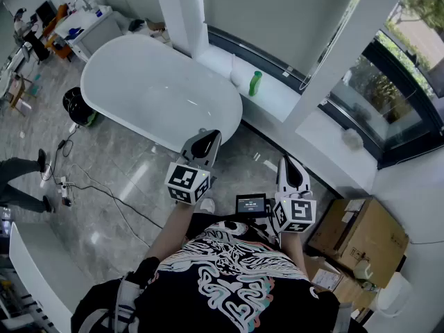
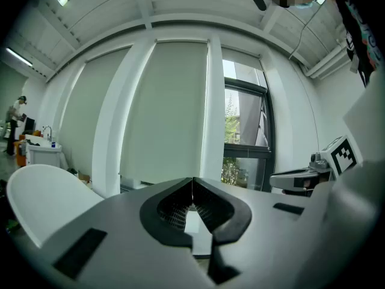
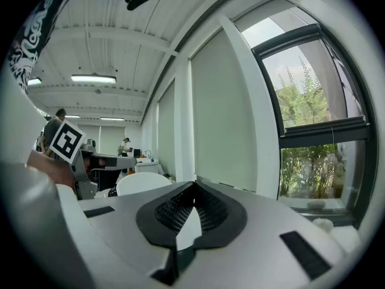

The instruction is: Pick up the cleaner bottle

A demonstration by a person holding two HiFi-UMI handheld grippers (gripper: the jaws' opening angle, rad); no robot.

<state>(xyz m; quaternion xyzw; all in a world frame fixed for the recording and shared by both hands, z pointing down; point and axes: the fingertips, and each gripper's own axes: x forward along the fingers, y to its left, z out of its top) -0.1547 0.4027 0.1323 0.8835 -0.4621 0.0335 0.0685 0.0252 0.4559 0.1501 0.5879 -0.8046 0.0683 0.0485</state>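
Bottle [image 1: 255, 83] is sitting unreached on the sill [image 1: 283, 98]; left gripper [image 1: 210, 137] and right gripper [image 1: 288, 162] are hanging closed, empty; approaching and opening are likely coming next.

Place: a bathroom set-up inside a larger work space, more lab or studio than home.
Bath fittings: a white freestanding bathtub [image 1: 159, 92] on a grey marble-look floor [image 1: 104, 151], beside a white window ledge [image 1: 291, 106].
Windows: tall glazing [image 1: 388, 96] with roller blinds [image 1: 277, 12].
Work signs: cables [image 1: 66, 184] on the floor, cardboard boxes [image 1: 361, 238], a cluttered desk [image 1: 90, 26] at the back, strip lights [image 3: 93, 78] overhead.
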